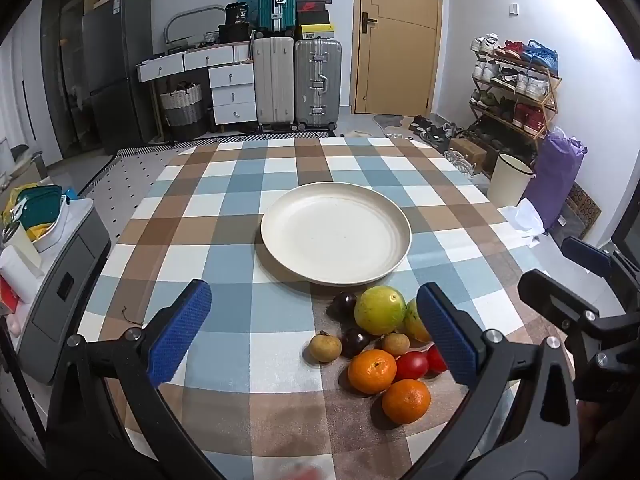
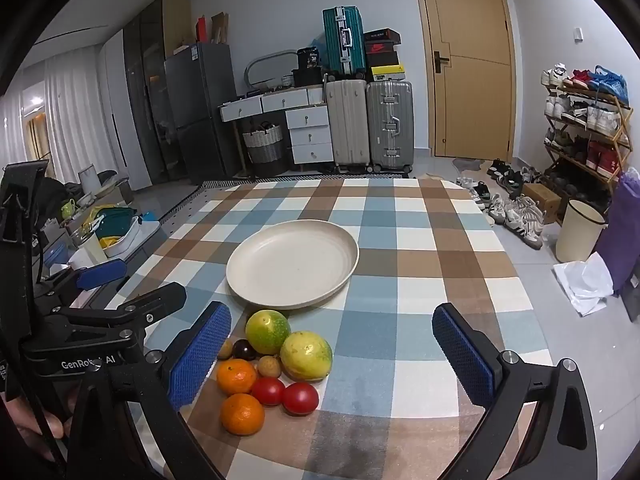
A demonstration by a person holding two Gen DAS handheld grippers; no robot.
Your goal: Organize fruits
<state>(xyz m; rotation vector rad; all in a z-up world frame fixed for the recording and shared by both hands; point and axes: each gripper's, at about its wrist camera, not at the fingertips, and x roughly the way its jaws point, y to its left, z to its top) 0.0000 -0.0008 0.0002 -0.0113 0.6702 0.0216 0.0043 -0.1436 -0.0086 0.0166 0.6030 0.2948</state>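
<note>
A round cream plate [image 1: 336, 232] sits bare near the middle of the table [image 1: 224, 200], which is covered in a blue, brown and white checked cloth. The fruit lies in a tight cluster on the cloth between the plate and the table's near edge, just clear of the plate's rim.

Closest to the plate are two large yellow-green citrus fruits [image 2: 267, 331], side by side and touching. Two small dark plums [image 1: 346, 302] sit by them, one just beside the plate's rim, the other [image 1: 354, 341] further toward the near edge. Two little brown longan-like fruits [image 1: 325, 345] lie among the cluster (the second [image 1: 395, 343] is wedged between the dark plum and the red ones). Two oranges [image 1: 372, 371] come next, the second [image 1: 406, 401] nearest the table's near edge, and two red tomatoes [image 2: 301, 397] rest touching each other beside the oranges.

The left gripper [image 1: 314, 334] hovers over the near edge with its blue-padded jaws spread wide and nothing between them; most of the fruit shows in the gap, and one pad hides part of a citrus and a tomato. The right gripper [image 2: 332, 354] is likewise spread wide and holds nothing, its left pad overlapping the cluster's edge in the right wrist view. Neither touches any fruit.

Beyond the far edge stand suitcases [image 1: 318, 80], a white drawer unit [image 1: 233, 94], a wooden door [image 1: 398, 36] and a shoe rack [image 1: 516, 88].
</note>
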